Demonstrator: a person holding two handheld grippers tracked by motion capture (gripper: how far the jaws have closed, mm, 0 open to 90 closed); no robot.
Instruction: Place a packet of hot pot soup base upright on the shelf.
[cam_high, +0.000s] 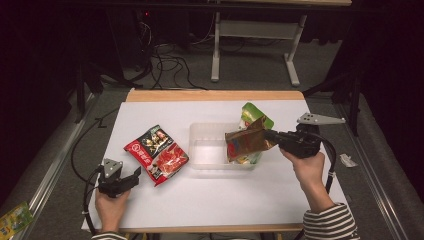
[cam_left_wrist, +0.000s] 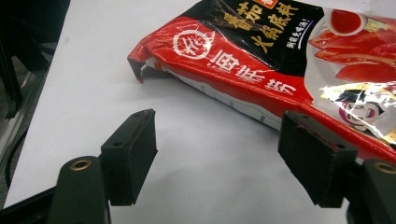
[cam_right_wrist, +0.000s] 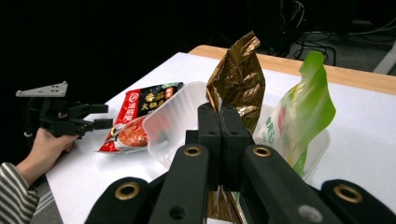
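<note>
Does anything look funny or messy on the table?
A little. The green pouch sticks out over the tub's rim instead of lying inside, and the red packet's corner is torn and crumpled. Nothing has spilled.

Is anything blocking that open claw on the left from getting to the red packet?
Nothing visible. The left gripper stands open with only bare white table between its jaws and the red packet, which lies flat just ahead, one jaw already beside its edge.
</note>
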